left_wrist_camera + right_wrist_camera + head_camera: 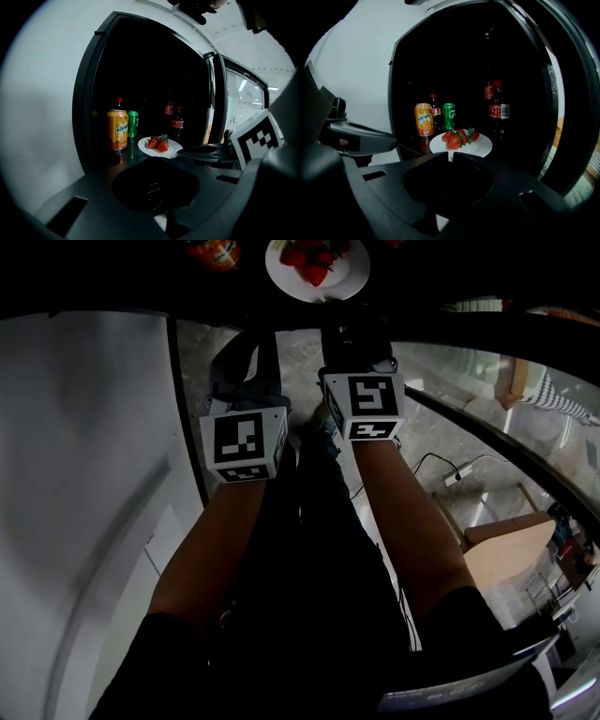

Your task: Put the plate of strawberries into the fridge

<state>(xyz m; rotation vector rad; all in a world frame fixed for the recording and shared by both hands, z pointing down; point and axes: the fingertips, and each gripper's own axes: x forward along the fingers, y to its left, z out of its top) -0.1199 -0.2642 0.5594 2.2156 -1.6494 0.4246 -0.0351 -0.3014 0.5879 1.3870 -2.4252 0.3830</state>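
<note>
White wall (pixel 42 117) surrounds the open fridge (pixel 83 108), whose glass door (pixel 243 103) is swung aside. Its dark inside holds cola bottles (pixel 498 110), an orange can (pixel 424 120) and a green can (pixel 449 116). At the front of that shelf, just beside the cans, sits the plate (pixel 480 146) of strawberries (pixel 458 137). The right gripper (pixel 450 157) looks pinched on the plate's near rim. The left gripper (pixel 157 161) hangs alongside, jaws pressed together on nothing. I'd judge the plate nearly placed: keep it level, set it clear of the door's path, then release gently so no berry rolls.
</note>
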